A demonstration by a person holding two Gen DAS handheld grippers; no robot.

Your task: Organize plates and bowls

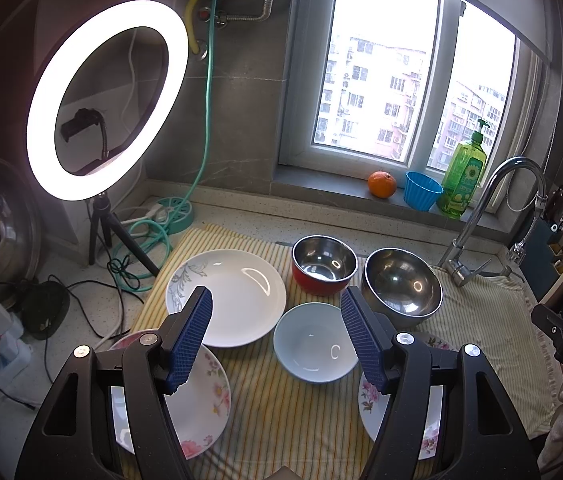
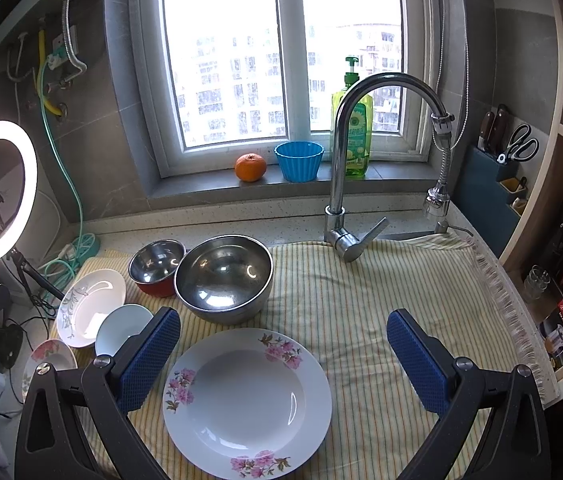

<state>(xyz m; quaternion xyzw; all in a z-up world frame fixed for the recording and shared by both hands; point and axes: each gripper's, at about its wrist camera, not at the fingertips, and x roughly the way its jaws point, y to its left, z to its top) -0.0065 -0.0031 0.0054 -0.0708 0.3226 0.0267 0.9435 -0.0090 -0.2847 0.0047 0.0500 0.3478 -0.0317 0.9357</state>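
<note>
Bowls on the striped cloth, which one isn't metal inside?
The pale blue bowl, nearest the left tool. The red-sided bowl and the large steel bowl behind it both have shiny steel interiors.

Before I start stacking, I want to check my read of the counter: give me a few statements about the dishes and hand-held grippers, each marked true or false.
1. The right hand-held gripper is open, with a pink-flowered plate below the gap between its fingers. True.
2. The left hand-held gripper is shut on the pale blue bowl. False: it is open and holds nothing.
3. The red-sided steel bowl is nested inside the large steel bowl. False: they sit side by side on the striped cloth.
4. An orange sits on the windowsill beside a blue fluted cup. True.
5. The leaf-patterned white plate holds food. False: it is empty.
</note>
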